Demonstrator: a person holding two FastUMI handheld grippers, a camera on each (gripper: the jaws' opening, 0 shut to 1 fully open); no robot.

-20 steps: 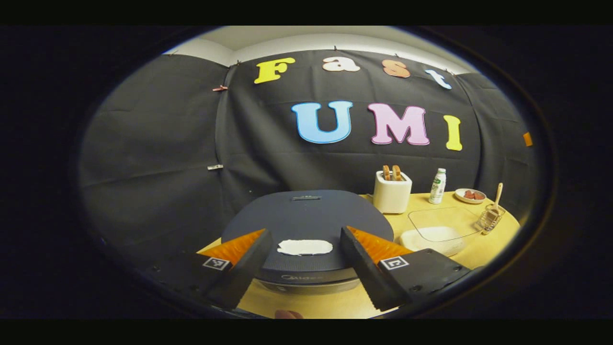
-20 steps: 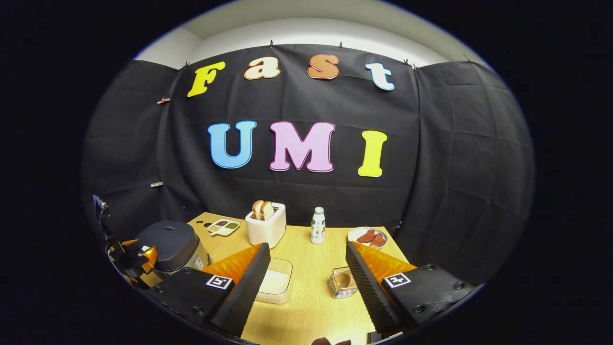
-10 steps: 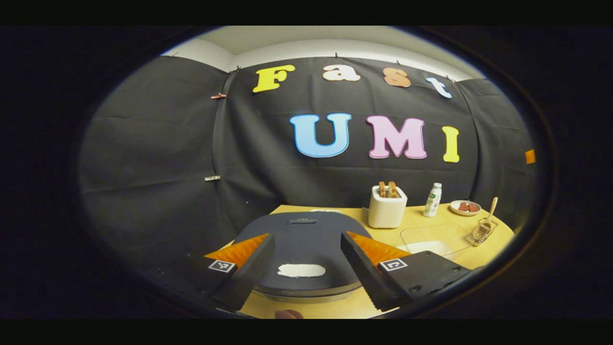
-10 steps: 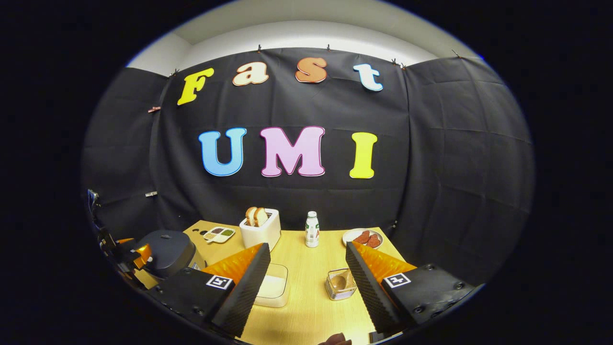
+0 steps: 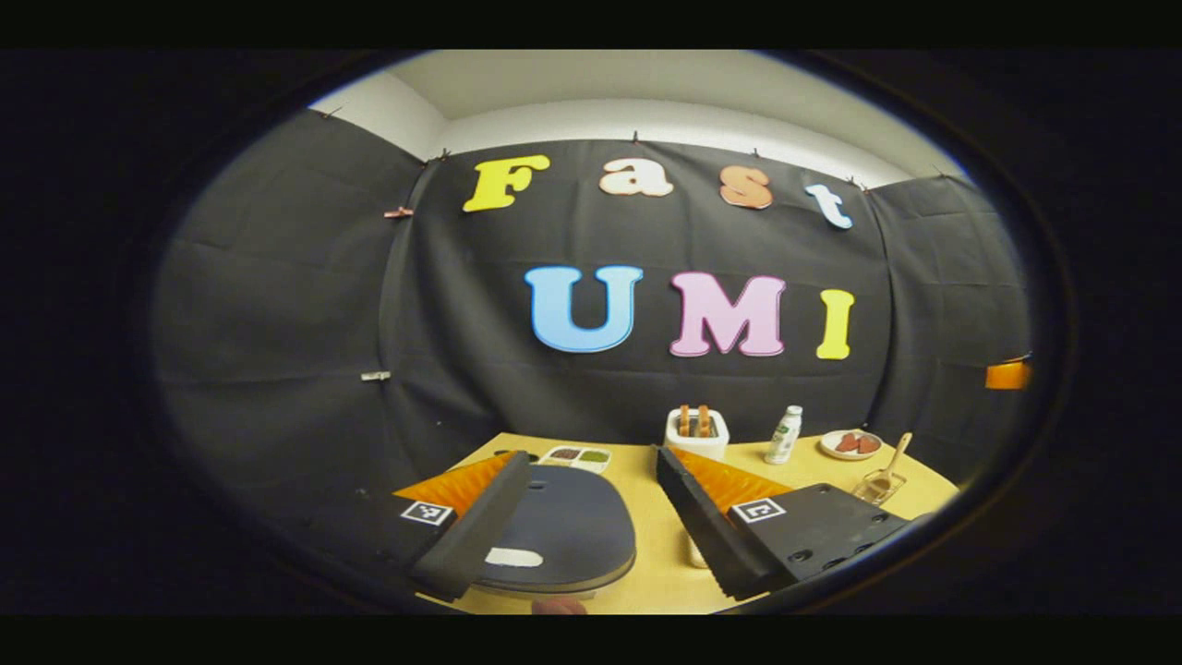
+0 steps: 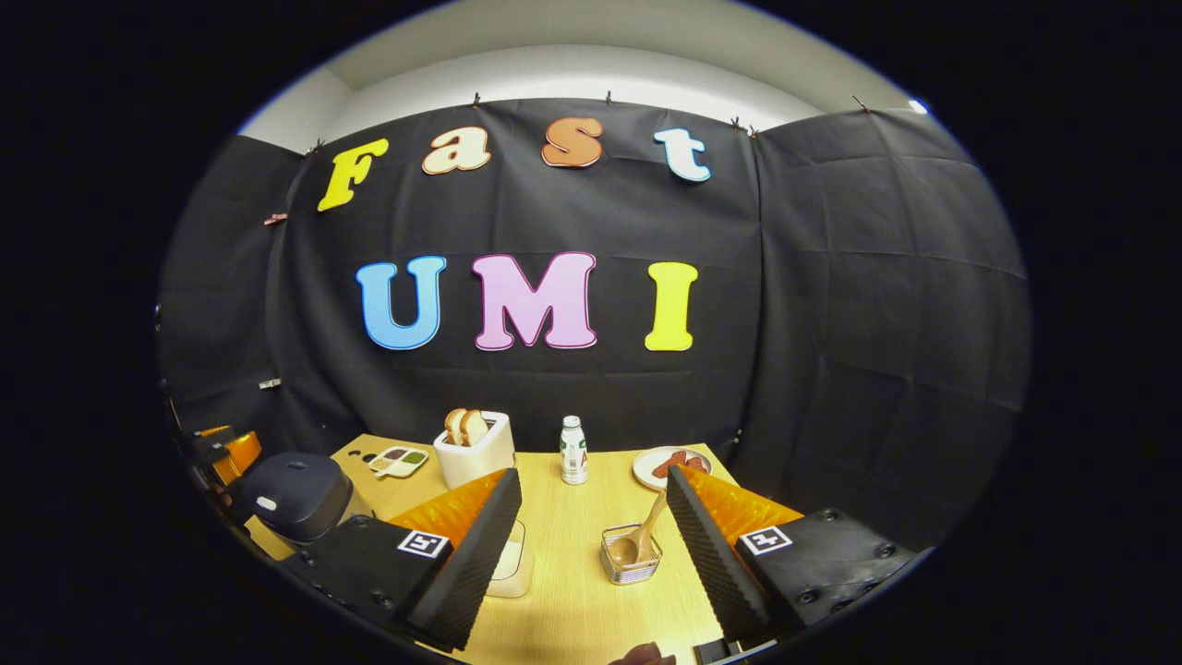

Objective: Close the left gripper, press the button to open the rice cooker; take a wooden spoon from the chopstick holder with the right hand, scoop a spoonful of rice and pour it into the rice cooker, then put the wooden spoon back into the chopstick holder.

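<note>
Wooden spoon between right tongs, untouched

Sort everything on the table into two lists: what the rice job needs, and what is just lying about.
Needed:
rice cooker, lid down
white button on its lid
wooden spoon
wire chopstick holder it stands in
rice container
left tongs and right tongs, both open

Lying about:
toaster with bread
small bottle
plate of meat
divided dish

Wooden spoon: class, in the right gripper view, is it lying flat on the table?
No: the wooden spoon stands tilted in the chopstick holder, bowl down.
</note>
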